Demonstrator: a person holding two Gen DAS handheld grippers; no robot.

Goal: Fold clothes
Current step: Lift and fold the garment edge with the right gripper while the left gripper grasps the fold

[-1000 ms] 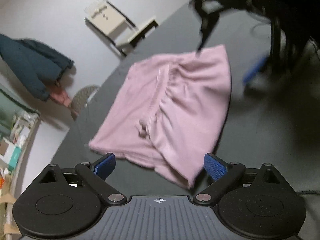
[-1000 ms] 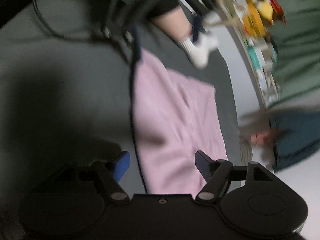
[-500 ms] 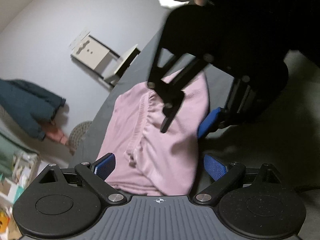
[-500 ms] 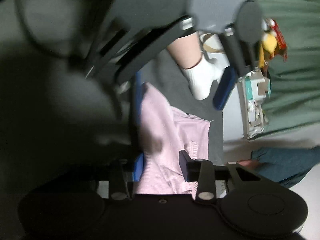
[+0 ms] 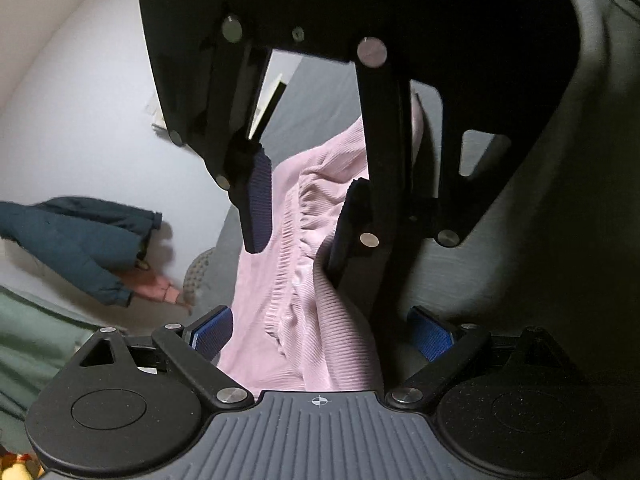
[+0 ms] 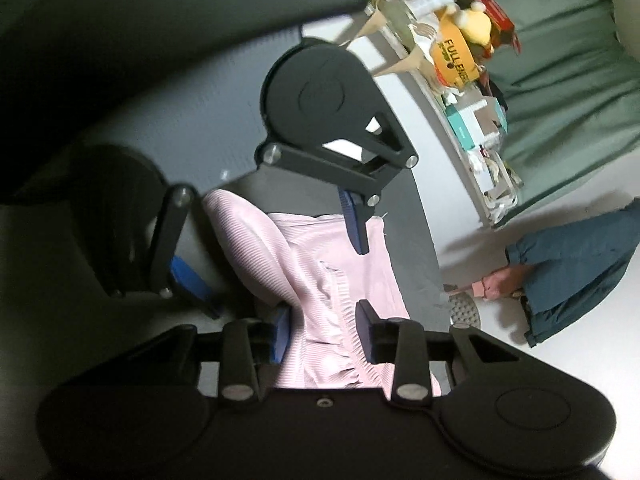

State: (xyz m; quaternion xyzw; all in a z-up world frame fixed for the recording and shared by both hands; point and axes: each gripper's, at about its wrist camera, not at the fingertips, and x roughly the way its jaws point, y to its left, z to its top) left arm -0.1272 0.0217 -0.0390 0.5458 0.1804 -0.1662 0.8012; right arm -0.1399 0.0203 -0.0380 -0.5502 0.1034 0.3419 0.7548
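Note:
A pink ribbed garment point(image 5: 260, 312) with a ruffled elastic band lies on the dark table point(image 5: 316, 104). My left gripper point(image 5: 320, 336) is open, its blue pads point(image 5: 210, 332) either side of the garment's near end. Facing it from just ahead, my right gripper point(image 5: 304, 212) stands over the ruffled band, jaws about half closed with a clear gap. In the right wrist view, the garment point(image 6: 316, 264) runs between the right gripper point(image 6: 323, 332) pads, and a raised fold bulges against the left pad. The left gripper point(image 6: 272, 252) straddles the far end.
The table edge point(image 6: 416, 216) curves close beside the garment. Past it, a hand point(image 6: 496, 282) in a dark teal sleeve point(image 5: 76, 240) reaches toward the floor. A shelf with boxes and a yellow plush toy point(image 6: 468, 36) stands before a green curtain point(image 6: 560, 80).
The two grippers have come together nose to nose over the garment. The right jaws narrowed from wide to about half. A fold of cloth has risen beside the right gripper.

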